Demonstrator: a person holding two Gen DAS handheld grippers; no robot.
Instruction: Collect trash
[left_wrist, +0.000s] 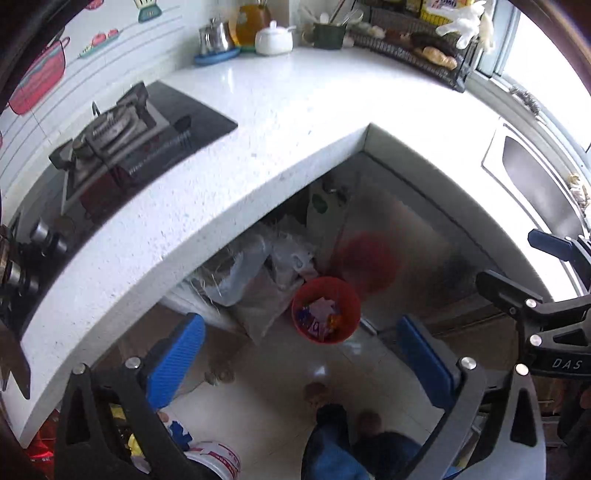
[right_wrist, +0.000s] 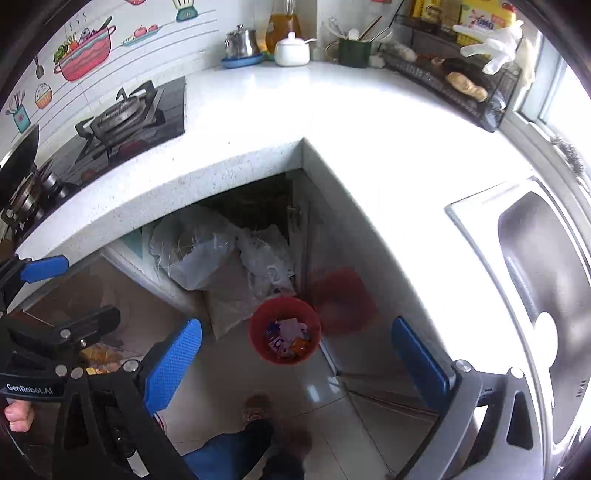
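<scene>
A red trash bin (left_wrist: 326, 310) stands on the floor below the corner of the white countertop (left_wrist: 280, 110); it holds colourful wrappers and crumpled paper. It also shows in the right wrist view (right_wrist: 284, 330). My left gripper (left_wrist: 301, 358) is open and empty, held high above the floor with the bin between its blue pads. My right gripper (right_wrist: 295, 354) is open and empty, likewise above the bin. The right gripper's body shows at the right of the left wrist view (left_wrist: 546, 317); the left gripper's body shows at the left of the right wrist view (right_wrist: 48, 332).
A gas stove (left_wrist: 122, 147) sits on the left of the counter; jars, a kettle and a dish rack (left_wrist: 417, 44) line the back. A steel sink (right_wrist: 535, 295) is at the right. Plastic bags (right_wrist: 221, 254) fill the open cabinet. A white bucket (left_wrist: 214, 458) stands on the floor.
</scene>
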